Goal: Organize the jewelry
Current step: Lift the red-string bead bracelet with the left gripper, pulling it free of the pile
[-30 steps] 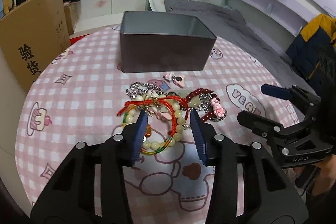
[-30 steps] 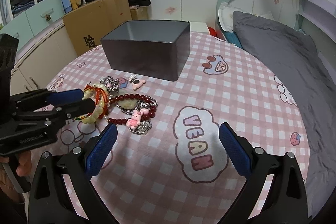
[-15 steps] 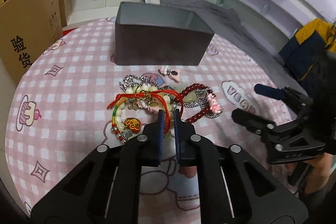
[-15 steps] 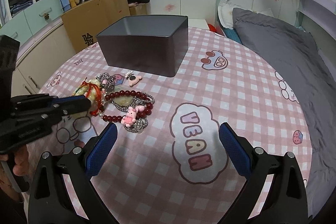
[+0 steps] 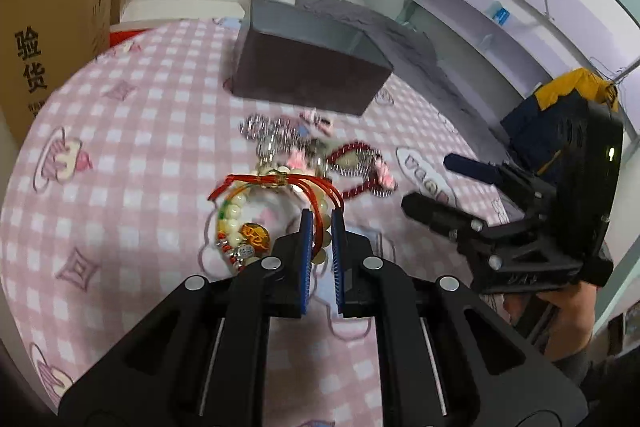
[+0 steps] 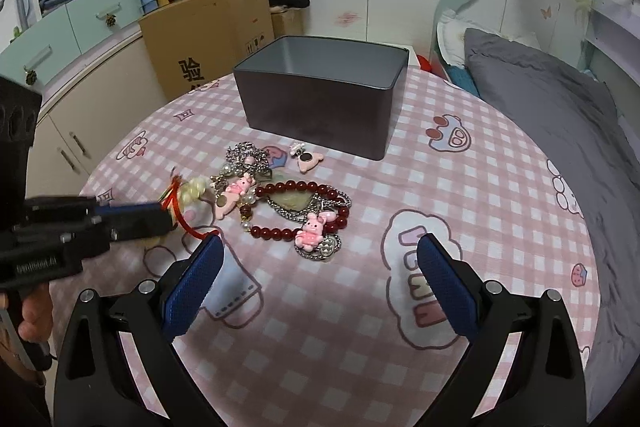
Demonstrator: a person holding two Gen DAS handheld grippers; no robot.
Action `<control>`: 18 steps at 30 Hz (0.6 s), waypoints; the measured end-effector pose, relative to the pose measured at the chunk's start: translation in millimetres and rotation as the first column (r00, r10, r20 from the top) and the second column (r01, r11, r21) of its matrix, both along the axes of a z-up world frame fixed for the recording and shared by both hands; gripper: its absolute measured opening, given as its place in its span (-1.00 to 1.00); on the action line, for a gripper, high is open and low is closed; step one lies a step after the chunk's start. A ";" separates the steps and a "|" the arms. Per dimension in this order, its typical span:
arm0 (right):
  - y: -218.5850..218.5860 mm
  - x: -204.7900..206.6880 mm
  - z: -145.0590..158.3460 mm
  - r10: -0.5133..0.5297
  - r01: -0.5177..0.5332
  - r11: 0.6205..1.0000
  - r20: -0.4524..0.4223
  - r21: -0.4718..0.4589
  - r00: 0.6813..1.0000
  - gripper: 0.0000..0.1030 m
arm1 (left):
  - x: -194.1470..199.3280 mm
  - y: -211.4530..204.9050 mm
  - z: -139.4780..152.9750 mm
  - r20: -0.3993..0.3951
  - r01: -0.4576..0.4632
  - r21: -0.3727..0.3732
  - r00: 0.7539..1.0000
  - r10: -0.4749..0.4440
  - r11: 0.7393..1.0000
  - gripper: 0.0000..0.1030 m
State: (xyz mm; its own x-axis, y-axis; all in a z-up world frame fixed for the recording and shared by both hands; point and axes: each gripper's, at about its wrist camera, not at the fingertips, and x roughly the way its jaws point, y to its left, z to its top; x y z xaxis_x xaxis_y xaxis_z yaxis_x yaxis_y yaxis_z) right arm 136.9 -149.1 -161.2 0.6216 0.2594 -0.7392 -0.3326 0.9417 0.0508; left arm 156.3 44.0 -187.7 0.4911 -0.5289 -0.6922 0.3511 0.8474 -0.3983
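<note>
My left gripper [image 5: 320,223] is shut on a pale bead bracelet with red cord [image 5: 256,211] and holds it lifted just above the pink checked tablecloth; it also shows in the right wrist view [image 6: 188,193]. A dark red bead bracelet with pink bunny charms [image 6: 300,211], silver chains [image 6: 246,157] and a pink hair clip [image 6: 306,157] lie in a heap on the cloth. A grey metal box [image 6: 320,91] stands open behind the heap. My right gripper [image 6: 318,283] is open and empty, near the heap.
The round table [image 6: 460,327] carries the pink cloth. A cardboard box [image 6: 208,39] and cabinets stand to the left, a bed with grey bedding [image 6: 560,115] to the right.
My left gripper closed on the pale bead bracelet and has lifted it away from the heap. The right gripper has stayed open and moved slightly closer.
</note>
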 end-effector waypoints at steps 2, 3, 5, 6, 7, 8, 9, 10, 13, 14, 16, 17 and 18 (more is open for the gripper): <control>0.3 -1.1 0.1 -0.003 0.003 1.000 -0.001 -0.002 1.000 0.82 | -5.5 -1.5 -6.2 -0.008 0.014 0.029 1.000 -0.014 0.999 -0.81; 0.3 -1.5 0.3 -0.005 0.005 1.000 -0.002 -0.002 1.000 0.81 | -8.5 -2.4 -8.7 -0.013 0.018 0.042 1.000 -0.017 0.999 -0.81; 0.5 -2.3 1.1 -0.011 0.011 1.000 -0.003 -0.004 1.000 0.82 | -14.3 -2.2 -12.3 -0.020 0.023 0.063 1.000 -0.021 0.998 -0.81; 1.1 -3.2 1.3 -0.012 0.012 1.000 -0.002 -0.003 1.000 0.82 | -16.0 0.3 -13.9 -0.024 0.019 0.067 1.000 -0.018 0.998 -0.81; 1.4 -3.4 1.4 -0.013 0.013 1.000 -0.002 -0.003 1.000 0.82 | -17.5 1.3 -15.0 -0.026 0.018 0.065 1.000 -0.016 0.998 -0.81; 2.0 -3.5 1.3 -0.014 0.014 1.000 -0.003 -0.005 1.000 0.82 | -18.4 2.3 -14.9 -0.027 0.018 0.062 0.999 -0.016 0.998 -0.81; 1.9 -4.2 1.5 -0.013 0.013 1.000 -0.003 -0.006 1.000 0.82 | -19.9 2.3 -14.9 -0.026 0.021 0.067 0.999 -0.019 0.998 -0.81; 2.8 -5.1 1.5 -0.012 0.012 1.000 -0.003 -0.007 1.000 0.82 | -20.5 2.7 -14.7 -0.023 0.020 0.070 1.000 -0.019 0.997 -0.81; 4.9 -6.5 1.0 -0.007 0.007 1.000 -0.005 -0.007 1.000 0.82 | -20.9 5.4 -15.1 -0.022 0.020 0.059 1.000 -0.019 0.998 -0.81; 5.7 -6.8 0.9 -0.004 0.004 1.000 -0.005 -0.005 1.000 0.82 | -21.0 5.7 -15.0 -0.019 0.018 0.062 1.000 -0.017 0.998 -0.81; 7.0 -7.1 0.2 0.004 -0.004 1.000 -0.011 0.000 1.000 0.81 | -20.6 6.5 -13.7 -0.013 0.015 0.048 1.000 -0.014 0.999 -0.81; 7.6 -7.1 -0.4 0.006 -0.006 1.000 -0.013 0.000 1.000 0.81 | -20.1 8.3 -12.4 -0.015 0.014 0.025 1.000 -0.014 1.000 -0.81; 8.2 -7.2 -0.6 0.006 -0.006 1.000 -0.015 0.000 1.000 0.82 | -20.1 10.3 -11.2 -0.010 0.010 0.010 1.000 -0.010 1.000 -0.81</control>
State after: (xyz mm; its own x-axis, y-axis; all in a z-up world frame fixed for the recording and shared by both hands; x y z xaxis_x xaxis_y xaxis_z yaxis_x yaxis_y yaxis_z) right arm 129.8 -140.9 -161.8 0.6090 0.2633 -0.7482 -0.3377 0.9396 0.0557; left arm 136.2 54.3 -198.9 0.4786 -0.5266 -0.7026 0.3555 0.8479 -0.3933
